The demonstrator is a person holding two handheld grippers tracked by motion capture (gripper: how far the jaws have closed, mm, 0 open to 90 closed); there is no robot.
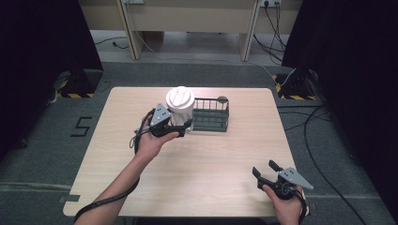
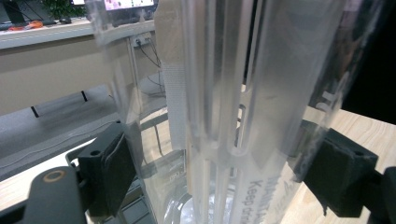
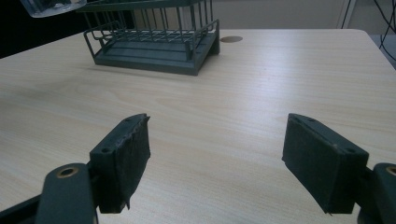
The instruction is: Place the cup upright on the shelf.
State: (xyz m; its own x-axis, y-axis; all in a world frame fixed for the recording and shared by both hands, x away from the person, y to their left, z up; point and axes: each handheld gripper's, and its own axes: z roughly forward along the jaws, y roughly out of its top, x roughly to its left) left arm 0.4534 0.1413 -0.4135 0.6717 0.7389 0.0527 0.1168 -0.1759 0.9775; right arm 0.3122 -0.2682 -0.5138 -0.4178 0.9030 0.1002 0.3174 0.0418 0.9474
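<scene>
Bottle [image 1: 180, 106] upright in the left gripper [image 1: 182, 126], right beside the rack [image 1: 210, 115]!

Clear plastic with a white lid, its long axis stands vertical, and in the left gripper view the two pads [image 2: 111, 172] press its ribbed wall from either side, low on the body. The dark wire rack sits just to the bottle's right on the counter [image 1: 211, 159], so by my reading the coming move is a short shift sideways and down into it. Right gripper [image 1: 269, 171] waits well apart at the near edge, jaws spread wide and holding nothing — the left hand is clearly the nearer one.
</scene>
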